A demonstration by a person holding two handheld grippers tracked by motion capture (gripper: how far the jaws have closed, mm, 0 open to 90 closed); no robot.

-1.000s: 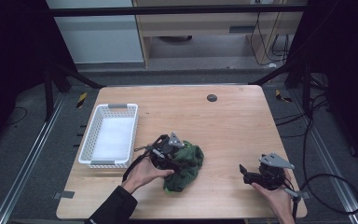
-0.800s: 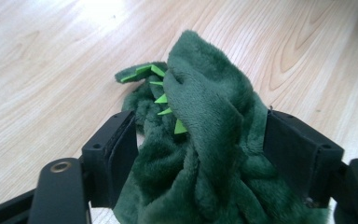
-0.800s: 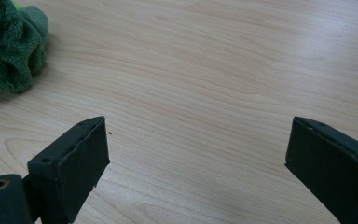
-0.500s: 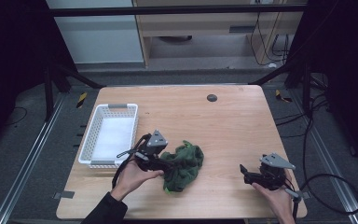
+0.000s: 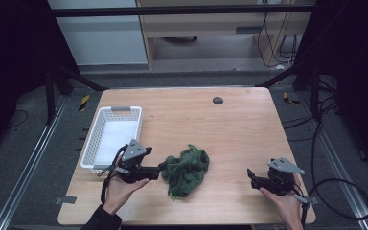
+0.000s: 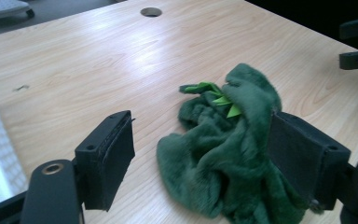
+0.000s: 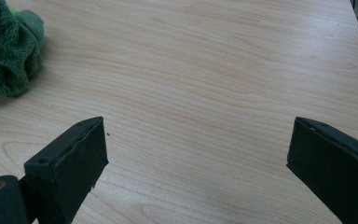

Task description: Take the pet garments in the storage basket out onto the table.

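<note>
No readable text, label, brand or number anywhere.

A white basket [image 5: 111, 138] sits at the wooden table's [image 5: 239, 129] left edge.

— How many cloths on the table [image 5: 249, 124]?
— One green cloth [image 5: 186, 171].
— Baskets?
— One white basket [image 5: 111, 137].
— And grippers?
— Two: the left gripper [image 5: 162, 167], the right gripper [image 5: 250, 176].
</note>
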